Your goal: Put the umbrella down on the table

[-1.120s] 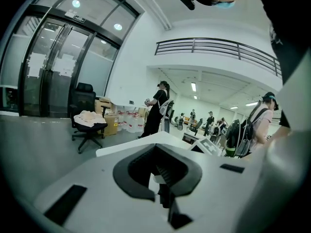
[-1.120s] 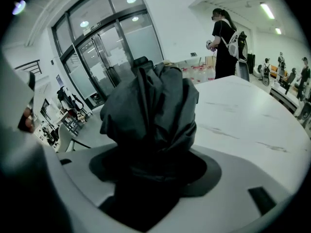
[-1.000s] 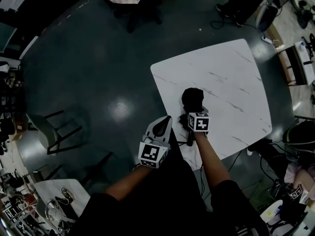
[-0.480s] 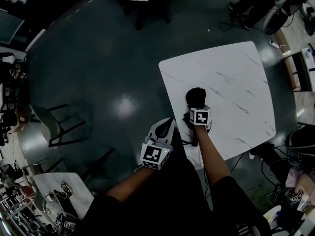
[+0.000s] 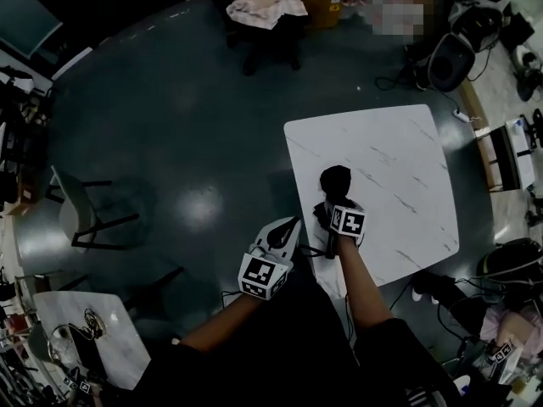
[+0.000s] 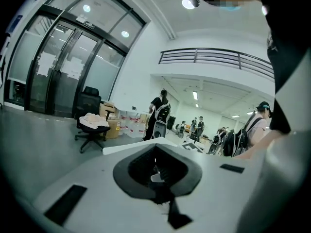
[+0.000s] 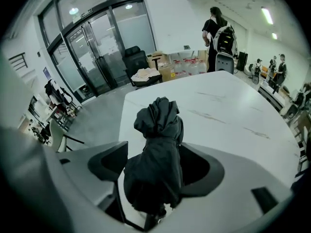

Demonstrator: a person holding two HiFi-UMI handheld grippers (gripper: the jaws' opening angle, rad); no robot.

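Right jaws letting go, umbrella down on the table

My right gripper (image 7: 156, 168) has its jaws opening wide, with the folded black umbrella (image 7: 158, 144) between them and, as far as I can see, no longer squeezed. The umbrella's long axis runs straight ahead from the pads, with its bunched end farthest out, and it looks to rest on the white marble table (image 5: 399, 159) near the near-left edge. My left gripper (image 6: 155, 178) is closed on nothing, off the table beside it, so the right hand is nearer; I'd back it out along that axis.
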